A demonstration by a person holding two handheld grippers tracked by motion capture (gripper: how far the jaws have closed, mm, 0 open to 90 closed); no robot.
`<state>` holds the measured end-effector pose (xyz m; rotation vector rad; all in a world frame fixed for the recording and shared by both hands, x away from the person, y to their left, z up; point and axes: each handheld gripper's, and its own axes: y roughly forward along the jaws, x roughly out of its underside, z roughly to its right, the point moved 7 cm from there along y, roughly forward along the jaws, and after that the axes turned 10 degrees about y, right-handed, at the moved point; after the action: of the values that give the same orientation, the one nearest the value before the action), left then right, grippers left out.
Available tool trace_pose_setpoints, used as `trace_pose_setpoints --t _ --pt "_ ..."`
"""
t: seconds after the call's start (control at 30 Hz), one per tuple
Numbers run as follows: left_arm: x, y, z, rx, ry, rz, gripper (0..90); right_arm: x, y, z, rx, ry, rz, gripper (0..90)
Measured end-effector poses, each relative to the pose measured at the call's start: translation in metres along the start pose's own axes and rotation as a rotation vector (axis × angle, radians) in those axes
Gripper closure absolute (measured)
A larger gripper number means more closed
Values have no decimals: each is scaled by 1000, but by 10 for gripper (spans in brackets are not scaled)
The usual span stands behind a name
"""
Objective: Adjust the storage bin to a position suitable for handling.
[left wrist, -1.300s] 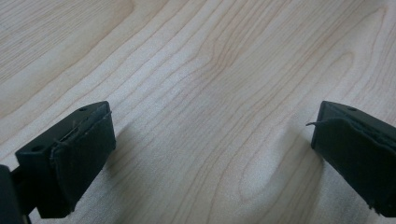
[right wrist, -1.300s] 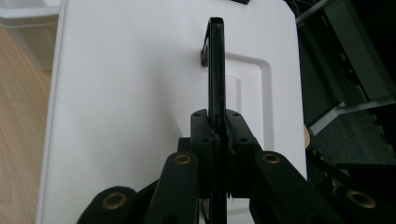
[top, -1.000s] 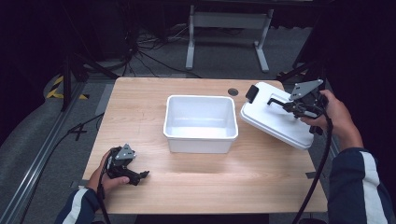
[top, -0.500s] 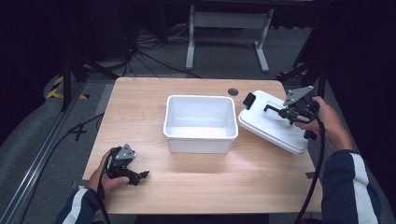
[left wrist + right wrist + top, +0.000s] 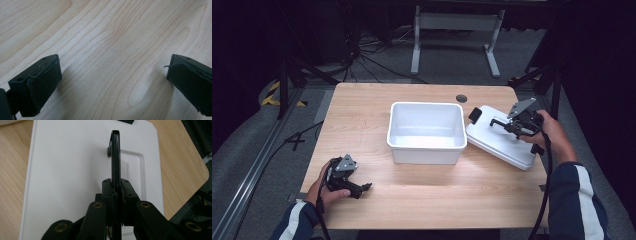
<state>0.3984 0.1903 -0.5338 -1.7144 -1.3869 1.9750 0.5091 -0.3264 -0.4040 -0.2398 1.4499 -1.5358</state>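
A white bin [image 5: 427,131] stands open-topped in the middle of the wooden table [image 5: 422,200]. To its right lies the white lid [image 5: 499,142] [image 5: 75,170], with black clips at its ends. My right gripper [image 5: 508,126] [image 5: 115,186] is shut on the lid's black handle [image 5: 115,157], which stands upright between the jaws. The lid's near-left edge sits close to the bin's right wall. My left gripper [image 5: 357,189] [image 5: 112,82] rests low at the table's front left, open, with bare wood between its jaws.
A round cable hole [image 5: 461,98] is set in the table behind the bin. Beyond the table a grey metal stand [image 5: 454,30] and cables lie on the floor. A rail [image 5: 252,175] runs along the table's left side.
My right gripper has carried the lid leftward and down toward the bin's right side. The left gripper has stayed put.
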Motion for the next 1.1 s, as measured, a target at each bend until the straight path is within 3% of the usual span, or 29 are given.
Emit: trace_pose_setpoints --t 0.63,0.97,1.1 --pt "0 0 0 0 5 -4 2 4 22 -6 -21 22 -21 838" --pt "0 0 -1 -5 9 -3 2 11 30 -7 -26 29 -62 809" --pt "0 -1 -1 -5 10 -4 2 10 28 -6 -29 40 -40 810"
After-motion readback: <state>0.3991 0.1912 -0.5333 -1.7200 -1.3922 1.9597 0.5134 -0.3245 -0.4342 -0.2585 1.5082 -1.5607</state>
